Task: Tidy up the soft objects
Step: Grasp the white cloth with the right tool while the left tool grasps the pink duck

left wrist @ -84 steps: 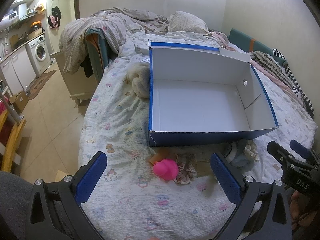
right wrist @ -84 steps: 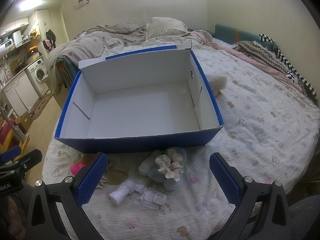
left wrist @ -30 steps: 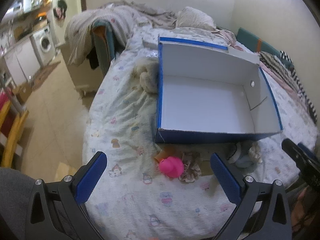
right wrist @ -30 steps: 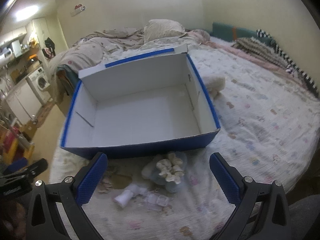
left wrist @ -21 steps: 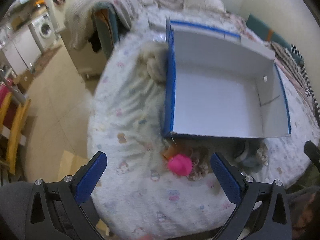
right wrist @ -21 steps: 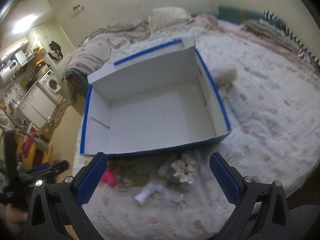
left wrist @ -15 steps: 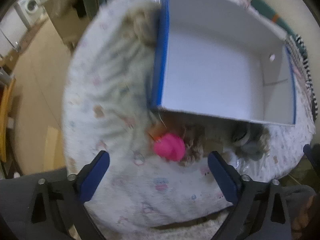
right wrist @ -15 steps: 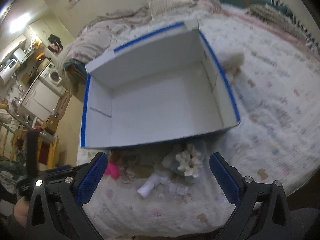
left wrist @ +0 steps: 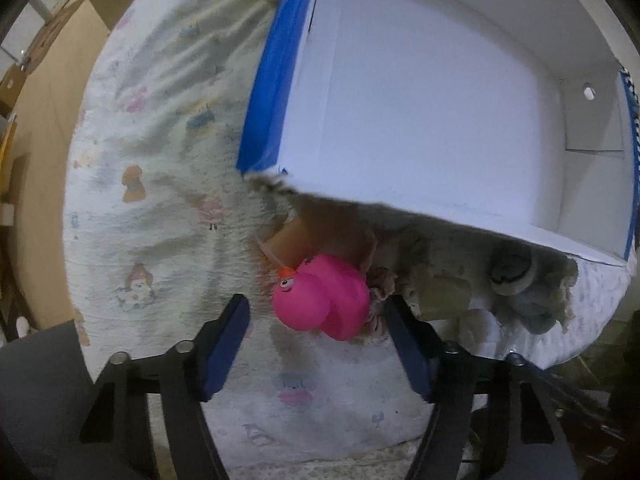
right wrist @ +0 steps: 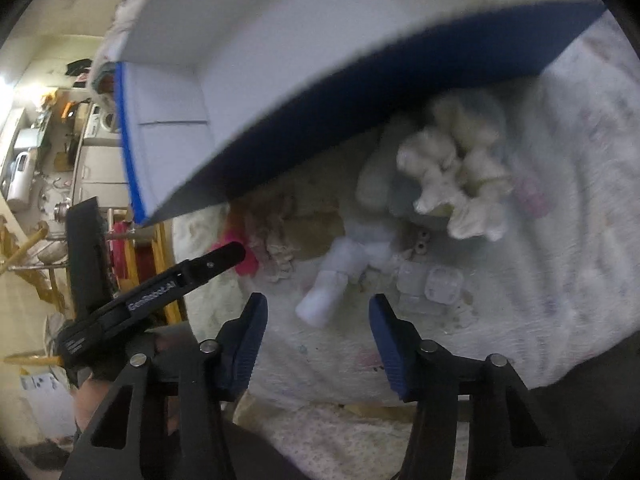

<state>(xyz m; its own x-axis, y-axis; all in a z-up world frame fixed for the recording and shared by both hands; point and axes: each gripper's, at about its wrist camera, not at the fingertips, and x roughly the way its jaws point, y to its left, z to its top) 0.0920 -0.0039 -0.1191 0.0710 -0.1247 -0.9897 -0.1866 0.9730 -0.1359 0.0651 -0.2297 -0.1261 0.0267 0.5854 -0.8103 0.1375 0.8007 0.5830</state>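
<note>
A pink rubber duck [left wrist: 320,297] lies on the printed bedsheet in front of the blue-and-white box [left wrist: 420,92]. My left gripper [left wrist: 316,316] is open, its jaws on either side of the duck without touching it. My right gripper [right wrist: 316,312] is open, just short of a small white roll [right wrist: 326,294]. A cream frilly scrunchie [right wrist: 456,172] on a pale blue soft piece lies beyond it. The left gripper's finger [right wrist: 188,274] shows in the right wrist view, beside the duck [right wrist: 244,258]. The box [right wrist: 248,68] is empty.
A frilly beige scrunchie [left wrist: 380,284], a tan piece [left wrist: 290,242] and a grey-blue soft toy [left wrist: 524,284] lie along the box front. Clear plastic cases [right wrist: 432,286] lie right of the white roll. The bed edge drops to the floor [left wrist: 36,128] at left.
Both grippers have dropped down close to the items in front of the box. The left jaws now bracket the pink duck, the right jaws have narrowed toward the white roll.
</note>
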